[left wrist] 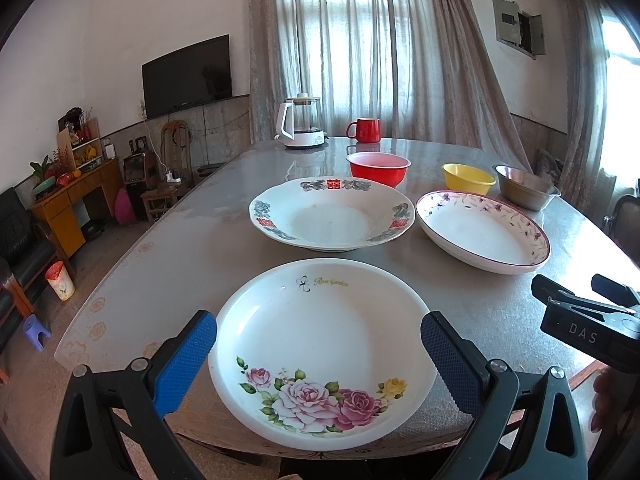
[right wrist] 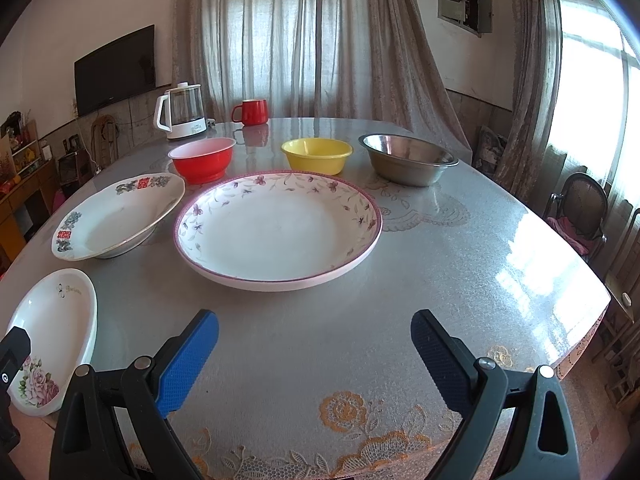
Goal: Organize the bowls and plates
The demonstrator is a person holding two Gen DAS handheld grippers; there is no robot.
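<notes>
White walls, sheer curtains [right wrist: 280, 40] over bright windows, wall-mounted television [left wrist: 187, 75], yellow wooden cabinet [left wrist: 76, 204], tiled floor

Both wrist cameras sit low at the worktop [left wrist: 200, 248] near edge, facing the curtains [right wrist: 280, 40]; both share the plates, bowls.

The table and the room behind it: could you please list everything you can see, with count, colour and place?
Rose plate: 1, white with pink roses, near table edge, between the left fingers.
Red-character plate: 1, white, middle of table.
Purple-rimmed plate: 1, white, floral border, ahead of the right gripper.
Red bowl: 1, behind the plates.
Yellow bowl: 1, right of the red bowl.
Steel bowl: 1, silver, rightmost.
Kettle: 1, white and glass, far edge.
Mug: 1, red, beside the kettle.
Table: 1, grey, glossy cover.
Television: 1, black, wall.
Curtains: beige, windows.
Left gripper: blue pads, open.
Right gripper: blue pads, open, empty.
</notes>
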